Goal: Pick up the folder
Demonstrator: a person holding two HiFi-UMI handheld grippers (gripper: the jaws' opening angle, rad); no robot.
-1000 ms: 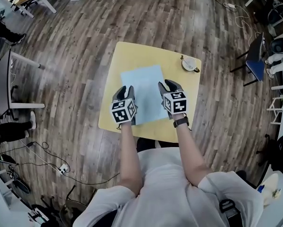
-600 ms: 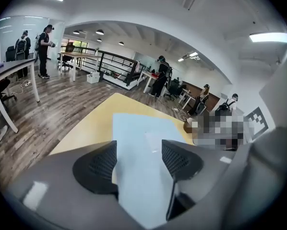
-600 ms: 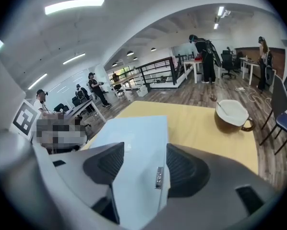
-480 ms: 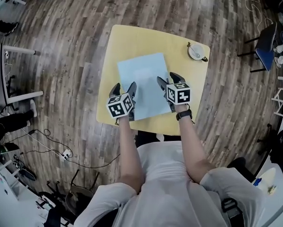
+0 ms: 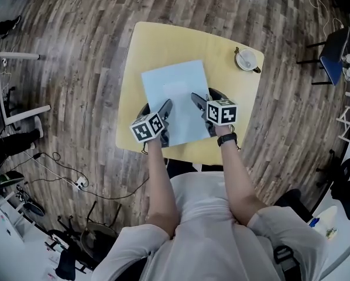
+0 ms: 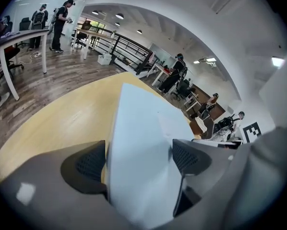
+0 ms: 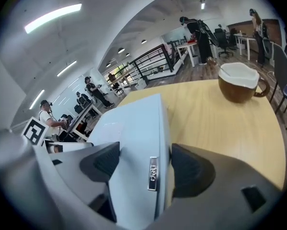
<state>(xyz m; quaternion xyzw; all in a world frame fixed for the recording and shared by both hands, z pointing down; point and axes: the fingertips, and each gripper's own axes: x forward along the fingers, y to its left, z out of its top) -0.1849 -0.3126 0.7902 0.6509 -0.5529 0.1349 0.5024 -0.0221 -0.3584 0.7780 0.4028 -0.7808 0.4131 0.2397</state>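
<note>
Plainly at the reach-in step, with no lift begun. Left gripper (image 5: pixel 156 111): jaws opening, spread wide, straddling the near left edge of the folder (image 5: pixel 172 92) without pinching it. Right gripper (image 5: pixel 205 98): likewise opening, spread wide over the near right edge, nothing clamped. Folder pale blue, flat on the yellow table (image 5: pixel 163 43), about mid-table, with the grippers at its 7 and 5 o'clock. Cup (image 5: pixel 246 59) well apart at the folder's 2 o'clock, near the table's corner.

Next, by judgement: slide a jaw under each edge, close both pairs together, then raise evenly. Likely to sag or flap open if pinched on the top leaf alone or lifted lopsidedly.

Only in the left gripper view: folder (image 6: pixel 138 123) edge running between the two pads, one pad out over bare table at 9 o'clock, the other above the blue face. Only in the right gripper view: a small metal tag (image 7: pixel 153 173) on the folder (image 7: pixel 134 123) near its edge, and the cup (image 7: pixel 237 83) brown outside, white inside, at 1 o'clock. Only in the head view: both grippers at once, and the folder's whole outline, slightly askew on the table.
</note>
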